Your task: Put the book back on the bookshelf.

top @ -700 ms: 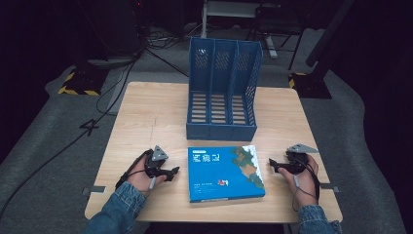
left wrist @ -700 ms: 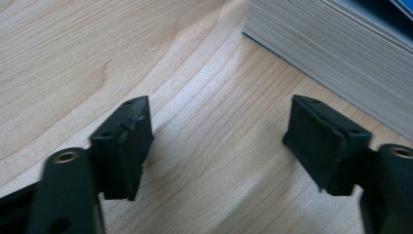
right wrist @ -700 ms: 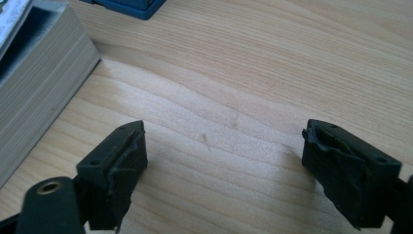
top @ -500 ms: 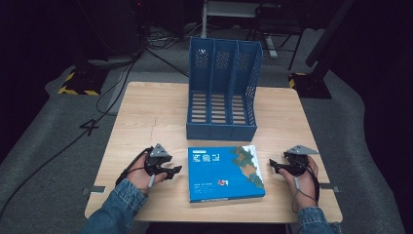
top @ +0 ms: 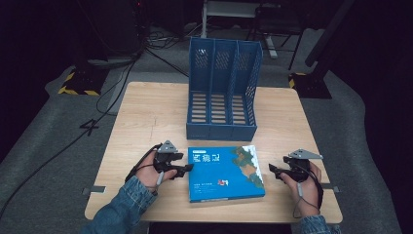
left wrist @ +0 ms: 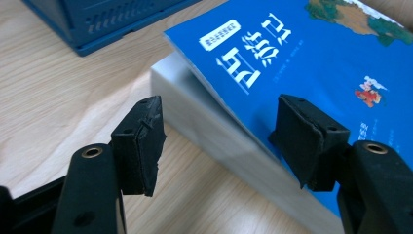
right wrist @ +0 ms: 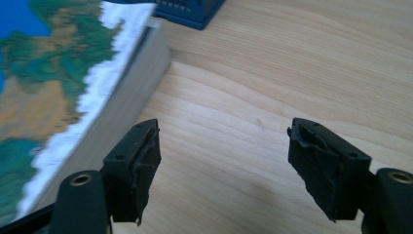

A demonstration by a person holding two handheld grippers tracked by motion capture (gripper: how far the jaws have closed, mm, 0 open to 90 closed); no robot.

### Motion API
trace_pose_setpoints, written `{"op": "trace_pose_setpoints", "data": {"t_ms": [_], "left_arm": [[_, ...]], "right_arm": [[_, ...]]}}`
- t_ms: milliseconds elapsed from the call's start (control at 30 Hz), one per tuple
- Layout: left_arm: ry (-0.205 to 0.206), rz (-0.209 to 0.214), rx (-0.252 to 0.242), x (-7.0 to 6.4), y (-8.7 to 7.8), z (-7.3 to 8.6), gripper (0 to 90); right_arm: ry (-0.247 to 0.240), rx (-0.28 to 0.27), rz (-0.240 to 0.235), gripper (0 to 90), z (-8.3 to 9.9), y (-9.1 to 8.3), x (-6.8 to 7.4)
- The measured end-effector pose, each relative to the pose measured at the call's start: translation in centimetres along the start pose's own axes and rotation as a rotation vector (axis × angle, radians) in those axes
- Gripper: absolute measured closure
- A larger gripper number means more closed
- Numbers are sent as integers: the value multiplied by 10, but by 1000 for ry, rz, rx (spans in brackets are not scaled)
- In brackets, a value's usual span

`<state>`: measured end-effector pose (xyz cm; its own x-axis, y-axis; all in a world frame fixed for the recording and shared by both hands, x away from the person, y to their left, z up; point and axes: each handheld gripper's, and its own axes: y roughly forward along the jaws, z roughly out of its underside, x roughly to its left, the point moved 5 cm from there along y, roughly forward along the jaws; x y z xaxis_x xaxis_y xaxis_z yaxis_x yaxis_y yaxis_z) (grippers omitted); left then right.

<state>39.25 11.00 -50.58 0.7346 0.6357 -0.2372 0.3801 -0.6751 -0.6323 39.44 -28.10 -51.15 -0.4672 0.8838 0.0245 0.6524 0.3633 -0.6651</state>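
Wooden table [top: 146, 122], blue book [top: 224, 173], left gripper [top: 187, 168] beside

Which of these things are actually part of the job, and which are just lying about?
In the job: the blue book, the left claw at its edge, the right claw.

Lying about: the blue file rack, the cables on the floor.

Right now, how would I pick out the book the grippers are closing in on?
Find the wooden table and the blue three-slot file rack standing on it. Just in front of the rack, between the left gripper and right gripper, the book lies flat. It is the only flat thing there: thick, with a bright blue cover, white title and map-like picture.
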Motion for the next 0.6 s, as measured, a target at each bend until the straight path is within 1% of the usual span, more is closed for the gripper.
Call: {"op": "trace_pose_setpoints", "data": {"t_ms": [33, 100, 133, 167, 233, 300, 433, 600], "left_arm": [[-2, 7, -1, -2, 3, -1, 360], [-3, 16, 15, -4, 8, 0, 356], [1, 11, 29, -3, 10, 0, 343], [-4, 11, 36, -3, 11, 0, 341], [-32, 25, 44, -2, 12, 0, 340], [-42, 27, 55, 0, 12, -1, 355], [-37, 10, 66, -1, 13, -1, 349], [-38, 0, 62, -1, 13, 0, 339]], "right_arm": [[-7, -3, -3, 286, -1, -2, 3], [-22, -9, -19, 289, -6, -7, 14], [-33, -12, -27, 293, -7, -8, 19], [-45, -15, -34, 295, -9, -10, 23], [-60, -17, -41, 295, -12, -13, 31], [-77, -17, -61, 295, -14, -15, 40], [-107, -9, -90, 295, -17, -17, 54], [-159, 8, -98, 294, -18, -16, 67]]}}
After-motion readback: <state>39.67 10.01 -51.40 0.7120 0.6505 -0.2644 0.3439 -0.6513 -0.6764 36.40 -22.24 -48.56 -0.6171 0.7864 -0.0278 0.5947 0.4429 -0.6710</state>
